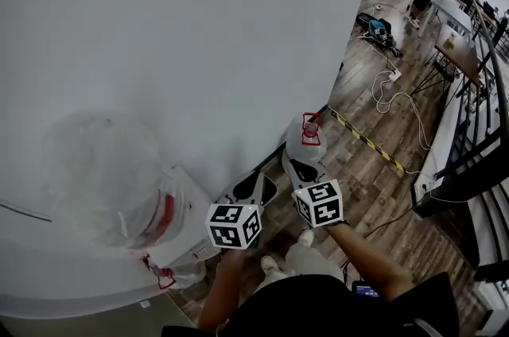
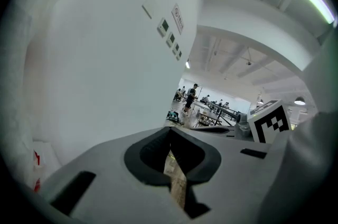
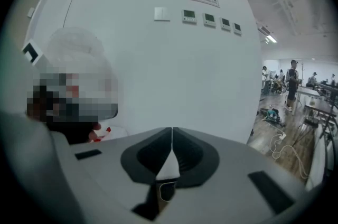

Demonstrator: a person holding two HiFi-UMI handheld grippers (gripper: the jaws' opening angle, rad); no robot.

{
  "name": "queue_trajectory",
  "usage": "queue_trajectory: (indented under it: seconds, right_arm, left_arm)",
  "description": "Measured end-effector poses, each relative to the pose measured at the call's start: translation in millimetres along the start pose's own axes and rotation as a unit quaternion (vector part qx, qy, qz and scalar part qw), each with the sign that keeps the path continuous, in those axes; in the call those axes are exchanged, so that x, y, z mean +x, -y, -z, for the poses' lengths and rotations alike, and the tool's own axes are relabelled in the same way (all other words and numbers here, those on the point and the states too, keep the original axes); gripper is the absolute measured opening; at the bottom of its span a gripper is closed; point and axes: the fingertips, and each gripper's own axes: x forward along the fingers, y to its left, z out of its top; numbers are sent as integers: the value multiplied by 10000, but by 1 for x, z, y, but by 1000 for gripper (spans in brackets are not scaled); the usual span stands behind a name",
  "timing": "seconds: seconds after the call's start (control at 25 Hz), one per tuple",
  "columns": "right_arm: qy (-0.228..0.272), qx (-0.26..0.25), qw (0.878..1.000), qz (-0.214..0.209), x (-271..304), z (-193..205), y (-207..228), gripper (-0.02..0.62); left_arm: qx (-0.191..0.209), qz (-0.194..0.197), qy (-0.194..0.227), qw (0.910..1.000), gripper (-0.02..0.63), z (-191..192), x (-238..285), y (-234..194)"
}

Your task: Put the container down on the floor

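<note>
A white wall point(image 1: 119, 49) fills the left. A big clear bag point(image 1: 103, 176) sits low on the left. The left hand-held gripper point(image 1: 256, 186) is clenched and holds nothing. The container point(image 1: 306, 138) stands on the floor point(image 1: 382, 192) by the wall, just above the right hand-held gripper point(image 1: 301, 167), also clenched and holding nothing. The open floor runs to the upper right.

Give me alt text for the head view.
Seen from above, a person holds the left gripper and right gripper, both empty, over a wooden floor beside a white wall. A clear container with a red handle sits just beyond the right gripper.
</note>
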Motion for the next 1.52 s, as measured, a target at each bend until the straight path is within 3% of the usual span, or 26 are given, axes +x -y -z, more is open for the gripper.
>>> queue_trajectory:
  seconds: [0.28, 0.56, 0.68, 1.12, 1.52]
  right_arm:
    - [380, -76, 9992, -29, -25, -27, -7, 31]
    - [627, -90, 9979, -151, -53, -43, 14, 31]
    - [674, -81, 9975, -194, -56, -48, 7, 31]
    - [835, -58, 9962, -246, -116, -51, 39, 31]
    - [977, -240, 9937, -491, -156, -41, 29, 31]
  left_arm:
    - [272, 93, 212, 9994, 17, -15, -12, 20]
    - [338, 30, 367, 9988, 17, -28, -10, 55]
    - [344, -31, 395, 9986, 17, -32, -15, 51]
    - [403, -123, 581, 9974, 17, -31, -22, 118]
    - [437, -413, 677, 9959, 17, -18, -51, 150]
